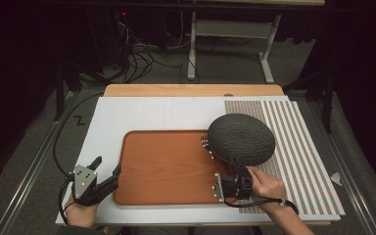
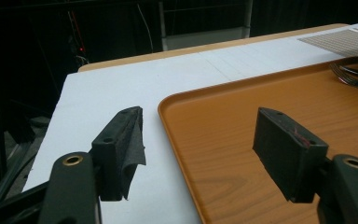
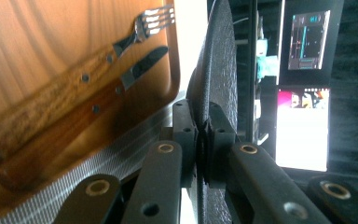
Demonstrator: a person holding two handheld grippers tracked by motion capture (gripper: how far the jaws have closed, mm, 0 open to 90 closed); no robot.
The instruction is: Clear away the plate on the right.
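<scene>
In the high view the right gripper (image 1: 227, 164) gripped the near rim of a dark textured plate (image 1: 241, 137), held over the wooden tray (image 1: 166, 166) at its 2 o'clock corner; the left gripper (image 1: 105, 171) sat at the tray's 8 o'clock corner. In the left gripper view its jaws stood wide apart, astride the tray edge. In the right gripper view the jaws clamped the plate's edge, a fork (image 3: 121, 44) and knife (image 3: 107, 93) lying on the tray at 10 o'clock

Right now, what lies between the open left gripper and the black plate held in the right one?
In the high view, bare tray surface separates the left gripper from the black plate; the fork and knife lie beneath that plate.
</scene>
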